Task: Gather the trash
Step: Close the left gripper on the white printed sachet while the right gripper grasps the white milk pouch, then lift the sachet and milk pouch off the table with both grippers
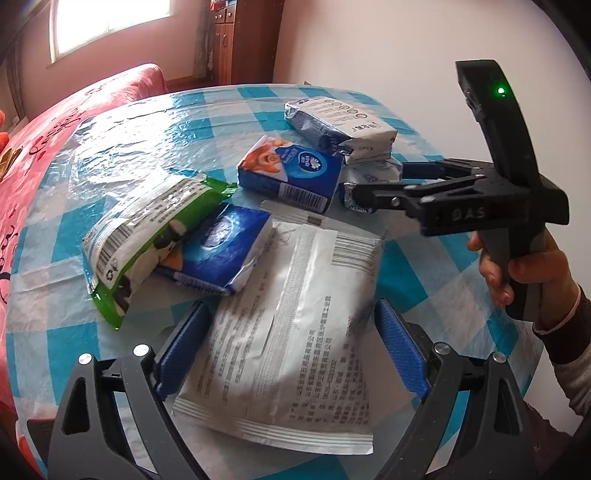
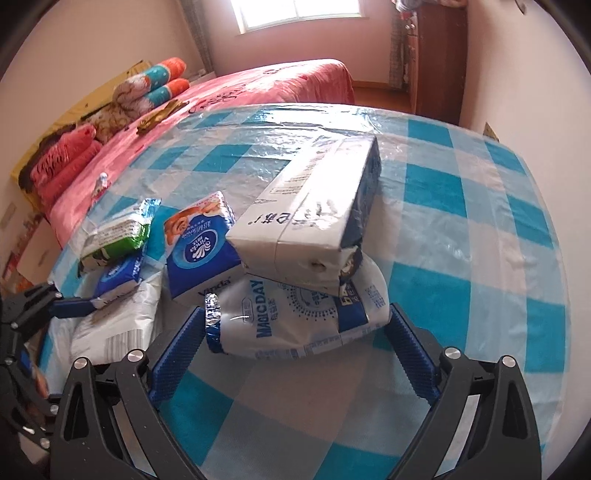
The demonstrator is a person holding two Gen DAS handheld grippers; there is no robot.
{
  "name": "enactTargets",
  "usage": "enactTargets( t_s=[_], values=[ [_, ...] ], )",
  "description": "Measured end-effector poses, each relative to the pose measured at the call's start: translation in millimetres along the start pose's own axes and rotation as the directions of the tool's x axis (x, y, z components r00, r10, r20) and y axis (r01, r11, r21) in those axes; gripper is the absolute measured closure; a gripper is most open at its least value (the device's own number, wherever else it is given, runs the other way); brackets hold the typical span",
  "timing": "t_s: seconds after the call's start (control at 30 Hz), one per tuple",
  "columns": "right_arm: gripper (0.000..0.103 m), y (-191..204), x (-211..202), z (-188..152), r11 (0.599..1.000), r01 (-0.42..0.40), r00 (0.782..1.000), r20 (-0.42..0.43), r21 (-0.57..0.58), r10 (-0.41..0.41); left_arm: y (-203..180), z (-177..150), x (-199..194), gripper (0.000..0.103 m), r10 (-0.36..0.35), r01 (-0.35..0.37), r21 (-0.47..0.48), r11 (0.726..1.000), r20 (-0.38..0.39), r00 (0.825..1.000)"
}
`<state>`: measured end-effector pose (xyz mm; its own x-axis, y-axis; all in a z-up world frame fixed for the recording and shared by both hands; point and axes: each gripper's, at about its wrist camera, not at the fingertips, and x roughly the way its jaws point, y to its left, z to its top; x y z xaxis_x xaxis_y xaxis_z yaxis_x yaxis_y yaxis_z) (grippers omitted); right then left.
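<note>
Plastic desk cover [image 1: 122,147]: blue and white checks, glossy and wrinkled; the trash is clustered near its middle.
Left tongs [image 1: 291,349]: spread wide, straddling the silver foil pouch [image 1: 291,332]; pads not touching it, judged ready for a grasp.
Right tongs [image 2: 295,354]: spread wide around the MAGICDAY milk pouch [image 2: 295,321], no contact seen.
White carton [image 2: 314,206]: resting on that pouch.
Vinda tissue packs [image 1: 290,171]: lying beside the green wrapper [image 1: 147,232].
Room: bed with red cover [image 2: 266,88] adjoining the desk, window [image 2: 295,11] behind.

Table cover [image 1: 155,122]: glossy, wrinkled clear plastic over checked cloth. Silver pouch [image 1: 295,332] at its near edge: matt, creased foil. Green wrapper [image 1: 147,236] beside the pouch: shiny plastic film. Left gripper pads [image 1: 400,350]: ribbed blue plastic
</note>
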<state>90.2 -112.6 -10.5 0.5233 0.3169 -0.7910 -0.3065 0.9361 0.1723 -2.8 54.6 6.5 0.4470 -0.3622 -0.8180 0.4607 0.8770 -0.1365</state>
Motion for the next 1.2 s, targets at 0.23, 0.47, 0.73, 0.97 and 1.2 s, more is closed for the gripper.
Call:
enactTargets(
  t_s=[0.23,0.47,0.73,0.97,1.2],
  values=[
    [0.007,7.8,9.7,1.3,0.992,0.057,0.998,-0.005,-0.110,-0.058,-13.6,0.1,3.6,0.020,0.060,-0.061,0.009,0.998,0.024,0.998],
    [0.008,4.8,8.9,2.1,0.995,0.038,0.999,0.004,-0.092,-0.037,-22.3,-4.1,1.6,0.028,0.113,-0.112,-0.019,0.994,0.046,0.993],
    [0.010,5.4,3.6,-5.4,0.996,0.068,0.998,0.011,-0.062,-0.067,-30.2,-11.2,-4.2,0.035,0.117,-0.114,-0.046,0.992,0.069,0.991],
    [0.010,4.1,-9.5,-22.7,0.996,0.084,0.996,0.019,-0.003,-0.084,-37.2,-21.9,-10.1,0.035,0.090,-0.085,-0.060,0.995,0.082,0.993],
    [0.010,7.0,-25.5,-42.7,0.996,0.066,0.997,0.034,0.053,-0.068,-36.2,-34.5,-19.8,0.036,0.049,-0.039,-0.098,0.994,0.096,0.994]
  ],
)
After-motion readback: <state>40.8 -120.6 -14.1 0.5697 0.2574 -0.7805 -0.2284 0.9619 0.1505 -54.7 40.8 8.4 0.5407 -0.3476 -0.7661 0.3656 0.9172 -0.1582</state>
